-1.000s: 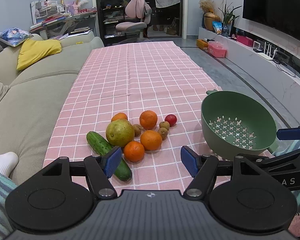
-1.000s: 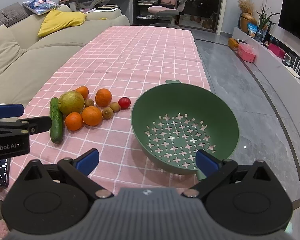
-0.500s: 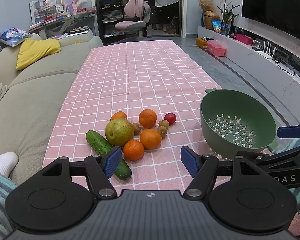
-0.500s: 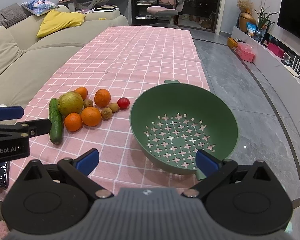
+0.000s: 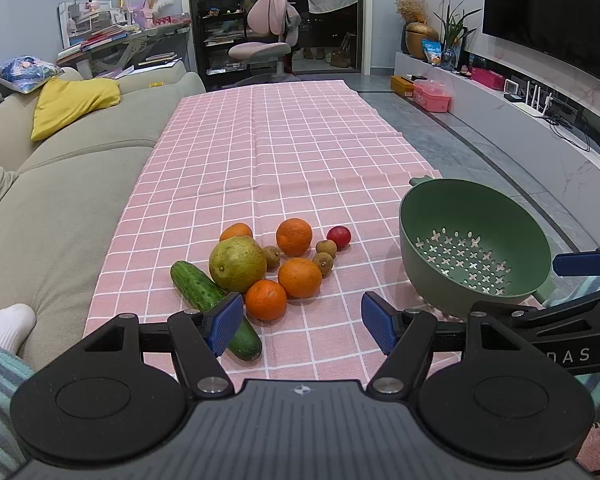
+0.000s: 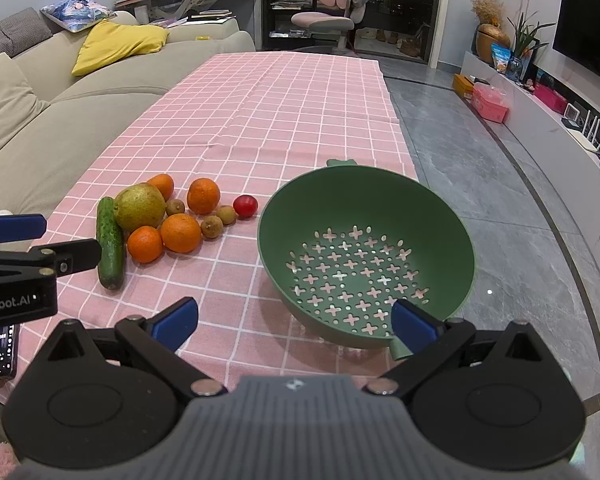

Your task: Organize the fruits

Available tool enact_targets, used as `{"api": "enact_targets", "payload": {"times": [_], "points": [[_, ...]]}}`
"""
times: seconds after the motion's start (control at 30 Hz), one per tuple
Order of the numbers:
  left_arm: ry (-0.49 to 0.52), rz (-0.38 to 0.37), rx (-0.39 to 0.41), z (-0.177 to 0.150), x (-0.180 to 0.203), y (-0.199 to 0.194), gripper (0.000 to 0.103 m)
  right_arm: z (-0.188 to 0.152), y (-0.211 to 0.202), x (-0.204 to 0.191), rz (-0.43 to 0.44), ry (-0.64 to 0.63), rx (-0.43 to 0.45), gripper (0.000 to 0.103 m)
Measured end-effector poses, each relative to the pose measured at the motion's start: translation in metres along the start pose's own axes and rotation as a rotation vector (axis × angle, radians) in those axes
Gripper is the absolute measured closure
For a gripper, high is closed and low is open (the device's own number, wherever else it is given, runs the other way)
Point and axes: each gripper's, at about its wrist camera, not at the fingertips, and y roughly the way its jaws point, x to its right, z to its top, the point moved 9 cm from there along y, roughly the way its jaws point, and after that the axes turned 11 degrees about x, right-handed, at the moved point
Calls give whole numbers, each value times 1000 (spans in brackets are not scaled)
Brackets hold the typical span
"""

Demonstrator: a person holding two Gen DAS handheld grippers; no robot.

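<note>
**Operator:** Report tool state and the step in hand.

**Technician:** Left gripper (image 5: 302, 318): jaws wide, nothing between the pads. Right gripper (image 6: 294, 320): jaws wide, nothing held. Both hover above the near edge of the pink checked tablecloth (image 5: 284, 152). No fruit has been loaded; judged status is the start of the task, before the first pick.

**Operator:** Location of the work items?

**Technician:** In the left wrist view the fruit cluster sits at 12 o'clock from the left gripper. The nearest tangerine (image 5: 266, 300) touches a larger orange (image 5: 300, 278); the green pomelo (image 5: 238, 266) lies at their 10 o'clock, the cucumber (image 5: 214, 304) at 9 o'clock, partly behind the left pad. A red cherry tomato (image 5: 339, 237) marks the far right of the cluster. The green colander (image 6: 366, 256) stands empty at 3 o'clock from the fruit, well apart.

**Operator:** Next move?

**Technician:** Probably: advance the left gripper onto the nearest tangerine, close gently since round fruit rolls, then carry it to the colander.
</note>
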Motion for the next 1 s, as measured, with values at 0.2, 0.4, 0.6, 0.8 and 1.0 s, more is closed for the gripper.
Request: {"api": "enact_targets", "payload": {"times": [0.2, 0.4, 0.6, 0.8, 1.0], "points": [[0, 0, 0, -1, 0, 0, 23, 0, 0, 1, 0, 1, 0, 4], [0, 0, 0, 0, 0, 0, 23, 0, 0, 1, 0, 1, 0, 4], [3, -1, -5, 0, 1, -1, 23, 0, 0, 1, 0, 3, 0, 4], [4, -2, -8, 0, 2, -1, 23, 0, -1, 3, -2, 15, -4, 4], [5, -2, -9, 0, 1, -1, 23, 0, 0, 4, -4, 19, -7, 4]]}}
